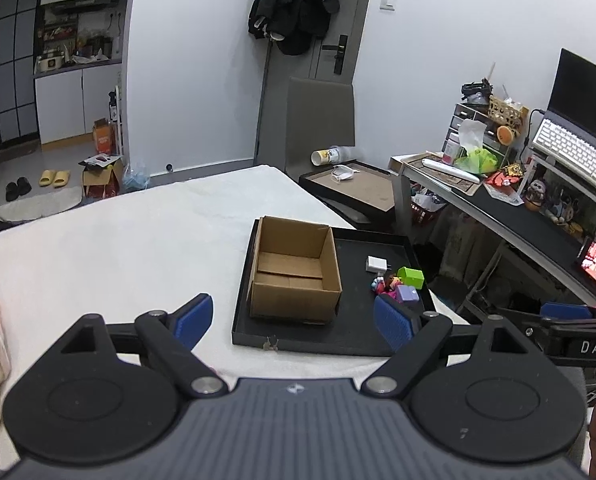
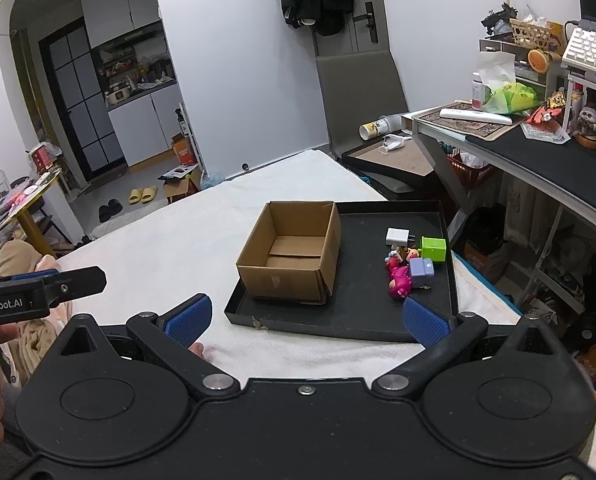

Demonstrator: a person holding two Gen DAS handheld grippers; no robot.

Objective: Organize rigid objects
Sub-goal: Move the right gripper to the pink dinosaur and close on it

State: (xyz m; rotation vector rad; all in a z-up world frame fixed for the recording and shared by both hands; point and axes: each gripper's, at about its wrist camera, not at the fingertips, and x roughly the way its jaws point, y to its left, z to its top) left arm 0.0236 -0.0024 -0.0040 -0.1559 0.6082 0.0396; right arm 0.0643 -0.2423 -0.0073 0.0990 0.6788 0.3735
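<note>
Both grippers, left (image 1: 294, 320) and right (image 2: 303, 320), we hold spread and empty short of the black tray (image 2: 441, 208). Right of its cardboard box (image 2: 294, 254) cluster the white charger (image 2: 397, 236), green cube (image 2: 433, 249) and what may be figurines (image 2: 399, 278), seemingly awaiting boxing.

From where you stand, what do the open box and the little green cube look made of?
The box looks like brown corrugated cardboard, matte, with folded flaps and creased corners. The green cube appears to be hard plastic: bright uniform colour, smooth faces, a slight sheen. I can't be certain.
</note>
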